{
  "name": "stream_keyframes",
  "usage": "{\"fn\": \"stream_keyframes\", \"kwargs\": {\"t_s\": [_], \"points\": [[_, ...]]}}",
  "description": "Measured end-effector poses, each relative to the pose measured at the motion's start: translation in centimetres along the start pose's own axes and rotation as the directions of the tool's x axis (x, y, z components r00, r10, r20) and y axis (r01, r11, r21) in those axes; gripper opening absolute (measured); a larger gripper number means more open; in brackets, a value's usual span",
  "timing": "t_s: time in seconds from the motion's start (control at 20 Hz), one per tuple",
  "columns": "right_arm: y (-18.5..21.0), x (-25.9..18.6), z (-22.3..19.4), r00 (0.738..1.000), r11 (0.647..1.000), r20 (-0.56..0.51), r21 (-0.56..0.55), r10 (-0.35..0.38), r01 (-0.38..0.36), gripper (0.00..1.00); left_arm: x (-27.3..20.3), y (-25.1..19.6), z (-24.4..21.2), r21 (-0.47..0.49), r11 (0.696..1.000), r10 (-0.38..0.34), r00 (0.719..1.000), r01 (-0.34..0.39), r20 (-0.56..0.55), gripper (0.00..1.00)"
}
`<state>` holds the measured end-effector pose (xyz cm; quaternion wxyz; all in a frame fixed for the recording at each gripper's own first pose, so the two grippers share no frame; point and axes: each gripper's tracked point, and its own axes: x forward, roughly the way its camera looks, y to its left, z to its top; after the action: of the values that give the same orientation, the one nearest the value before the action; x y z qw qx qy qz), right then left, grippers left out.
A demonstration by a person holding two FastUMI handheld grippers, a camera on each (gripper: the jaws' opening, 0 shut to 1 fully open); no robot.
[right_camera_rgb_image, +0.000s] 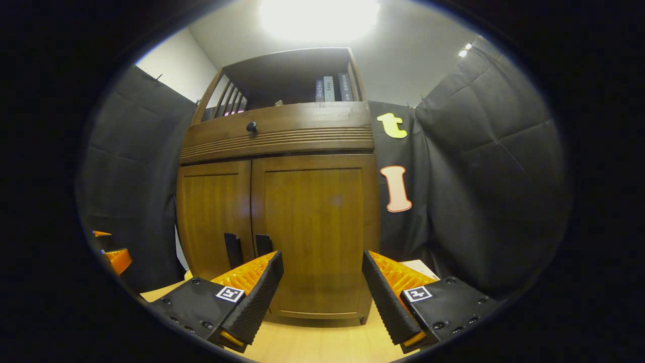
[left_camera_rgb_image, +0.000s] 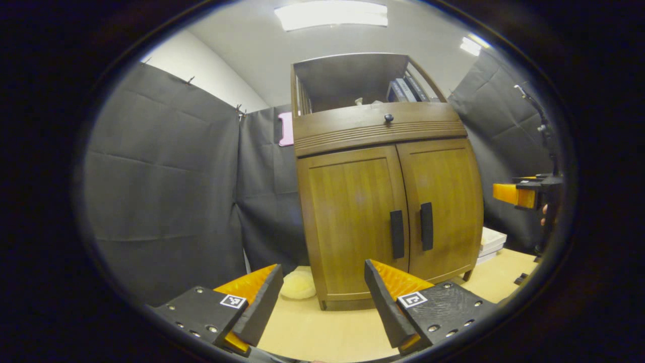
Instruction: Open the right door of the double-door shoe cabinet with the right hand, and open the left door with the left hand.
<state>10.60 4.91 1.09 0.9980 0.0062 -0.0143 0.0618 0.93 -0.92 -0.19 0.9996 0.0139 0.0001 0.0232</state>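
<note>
Your left claw (left_camera_rgb_image: 322,297) gapes wide above the tabletop (left_camera_rgb_image: 322,327), short of the cabinet (left_camera_rgb_image: 383,201), whose two doors are shut, handles (left_camera_rgb_image: 397,234) side by side. Beside its base sit a pale yellow lump (left_camera_rgb_image: 298,284) and stacked books (left_camera_rgb_image: 491,242). Your right claw (right_camera_rgb_image: 322,287), equally wide, faces the right door (right_camera_rgb_image: 315,227); more books (right_camera_rgb_image: 330,89) stand on the top shelf.

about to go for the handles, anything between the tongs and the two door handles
Nothing visible does. In the left gripper view the left tongs are open with bare tabletop ahead of the left handle. In the right gripper view the right tongs are open before the right door, its handle unobstructed.
</note>
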Motion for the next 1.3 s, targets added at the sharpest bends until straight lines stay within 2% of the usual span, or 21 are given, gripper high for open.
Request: {"fn": "stream_keyframes", "kwargs": {"t_s": [0.1,0.55,0.75,0.85,0.9,1.05,1.15,1.2,1.3], "points": [[1.6,1.7,-0.5,1.0,1.0,-0.008,0.005,0.017,-0.017,0.99,0.1,0.0,-0.1,-0.004,1.0,0.0,1.0,0.0,-0.002,0.93],[6.6,8.5,-2.9,0.998,0.998,-0.04,0.004,0.056,-0.055,0.96,0.8,0.8,-1.1,-0.001,1.0,0.019,0.999,-0.019,-0.03,0.93],[7.7,11.0,-4.3,0.997,0.999,-0.062,-0.002,0.053,-0.053,0.99,0.8,1.1,-1.6,0.0,1.0,0.031,0.999,-0.031,-0.043,0.93],[8.0,12.2,-4.9,0.996,0.999,-0.078,-0.004,0.051,-0.051,0.96,0.8,1.1,-1.6,-0.001,0.999,0.038,0.998,-0.038,-0.046,0.92],[8.2,12.7,-5.2,0.995,0.999,-0.085,-0.006,0.047,-0.047,0.99,0.8,1.1,-1.5,-0.001,0.999,0.04,0.998,-0.041,-0.048,0.93],[8.7,13.9,-6.2,0.993,0.999,-0.108,-0.005,0.043,-0.044,0.94,0.8,1.2,-1.5,-0.004,0.999,0.046,0.997,-0.046,-0.056,0.93],[9.1,14.5,-6.9,0.991,0.999,-0.124,-0.006,0.043,-0.044,0.97,0.7,1.1,-1.4,-0.004,0.999,0.048,0.997,-0.048,-0.058,0.92],[9.2,14.7,-7.3,0.99,0.999,-0.136,-0.008,0.043,-0.044,0.93,0.7,1.1,-1.2,-0.003,0.999,0.049,0.997,-0.049,-0.059,0.92],[9.6,15.2,-8.0,0.988,0.999,-0.149,-0.008,0.041,-0.043,0.77,0.8,1.2,-1.3,-0.004,0.999,0.05,0.997,-0.05,-0.063,0.93]]}}
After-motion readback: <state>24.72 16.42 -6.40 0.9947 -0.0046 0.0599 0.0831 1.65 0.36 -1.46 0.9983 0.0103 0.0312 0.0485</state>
